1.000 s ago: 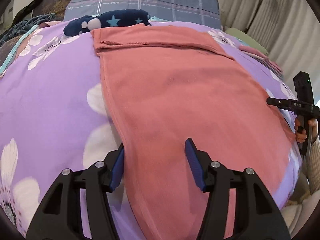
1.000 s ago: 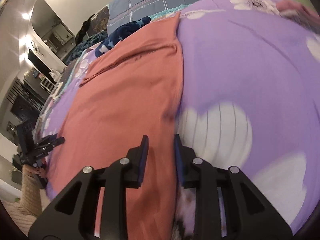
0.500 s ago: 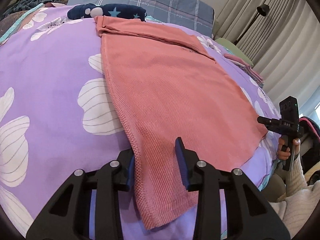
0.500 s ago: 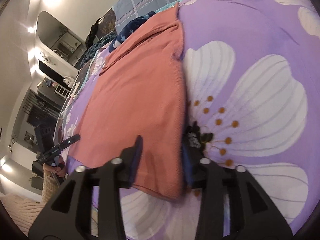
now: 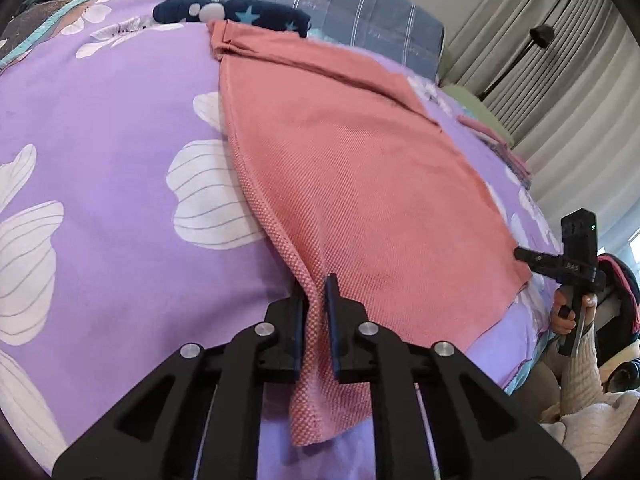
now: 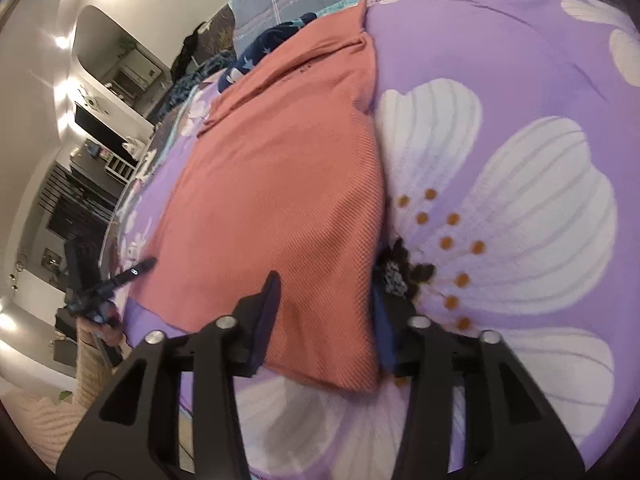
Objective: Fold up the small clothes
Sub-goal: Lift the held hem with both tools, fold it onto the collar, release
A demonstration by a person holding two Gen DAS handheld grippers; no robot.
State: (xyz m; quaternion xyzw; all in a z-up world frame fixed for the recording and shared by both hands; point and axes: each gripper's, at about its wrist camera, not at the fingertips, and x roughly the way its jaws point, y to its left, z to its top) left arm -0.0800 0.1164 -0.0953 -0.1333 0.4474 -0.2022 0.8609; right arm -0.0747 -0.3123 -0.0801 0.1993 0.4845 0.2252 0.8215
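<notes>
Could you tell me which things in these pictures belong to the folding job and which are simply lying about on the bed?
Part of the job:
- salmon-pink garment, spread flat on the purple floral bedspread
- left claw, closing on its near left corner
- right claw, closing around its near right corner

Lying about:
- navy star-print item
- grey plaid bedding
- pink folded pile
- floor lamp

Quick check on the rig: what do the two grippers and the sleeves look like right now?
Both the left gripper and right gripper are matte black with silver bolts and dark blue pads. The sleeve is cream ribbed knit.
</notes>
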